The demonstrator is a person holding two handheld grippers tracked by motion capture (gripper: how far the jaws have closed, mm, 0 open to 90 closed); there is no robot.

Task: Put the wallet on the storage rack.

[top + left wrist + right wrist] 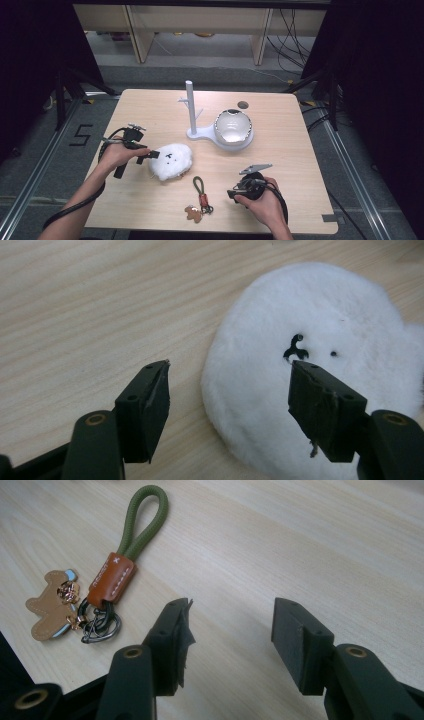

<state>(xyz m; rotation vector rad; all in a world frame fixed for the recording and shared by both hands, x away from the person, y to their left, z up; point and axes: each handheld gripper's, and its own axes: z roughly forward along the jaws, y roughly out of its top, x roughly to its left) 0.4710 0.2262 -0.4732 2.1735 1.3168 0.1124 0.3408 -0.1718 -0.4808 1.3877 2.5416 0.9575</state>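
Observation:
A white fluffy plush [171,161] with a small black face lies on the wooden table [280,150]. My left gripper [152,155] is at its left edge, open. In the left gripper view the plush [320,340] sits just past the gripper [227,390], whose right jaw overlaps its near rim. A keychain [201,195] with an olive cord loop, brown leather sleeve and a bear-shaped tag lies at the front. My right gripper [231,193] stands open to its right. In the right gripper view the keychain [112,575] lies left of the empty gripper [230,630].
A white stand with a post and side pegs [191,107] rises at the table's middle back. Its base carries a white-and-silver bowl [233,126]. A small dark hole [243,105] marks the tabletop behind it. Cables trail from both grippers.

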